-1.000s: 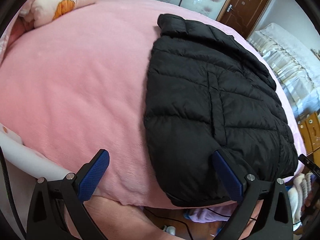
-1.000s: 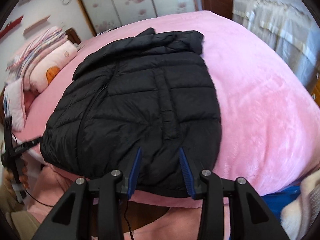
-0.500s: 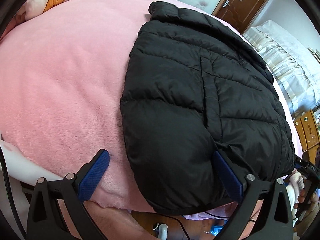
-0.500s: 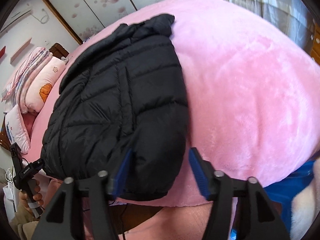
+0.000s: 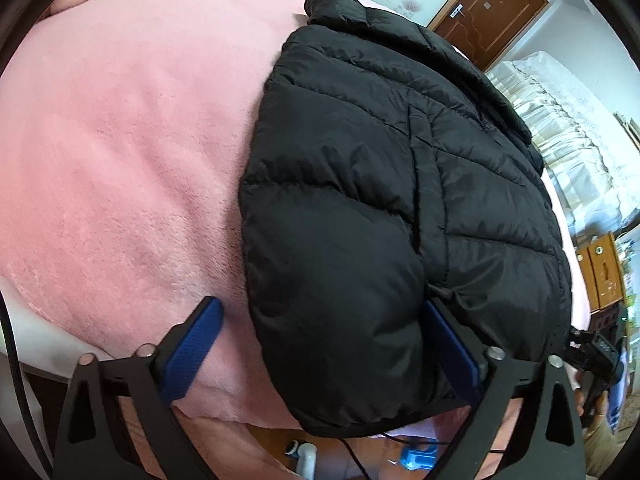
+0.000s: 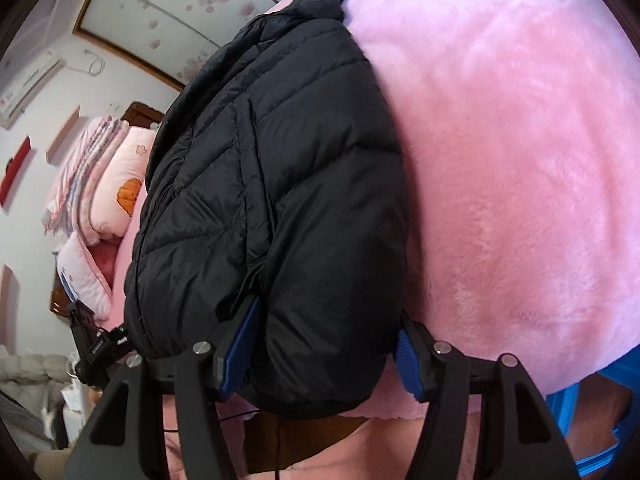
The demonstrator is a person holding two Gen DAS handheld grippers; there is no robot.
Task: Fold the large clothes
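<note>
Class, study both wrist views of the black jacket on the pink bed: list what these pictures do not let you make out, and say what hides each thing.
- Left wrist view: the black jacket covers the tip of the left gripper's right finger, so contact is unclear.
- Right wrist view: the hem bulges between the right gripper's fingers; whether they touch it is unclear.
- Both views: sleeves out of sight.
- Underside hidden against the pink blanket.

You are working in a home bedroom: a bed under a pink plush blanket (image 5: pixel 120 152), stacked pillows and folded quilts (image 6: pixel 108 176) at its head, a brown wooden door (image 5: pixel 488 12), floral sliding wardrobe panels (image 6: pixel 180 4), and a wall air conditioner (image 6: pixel 28 84).
</note>
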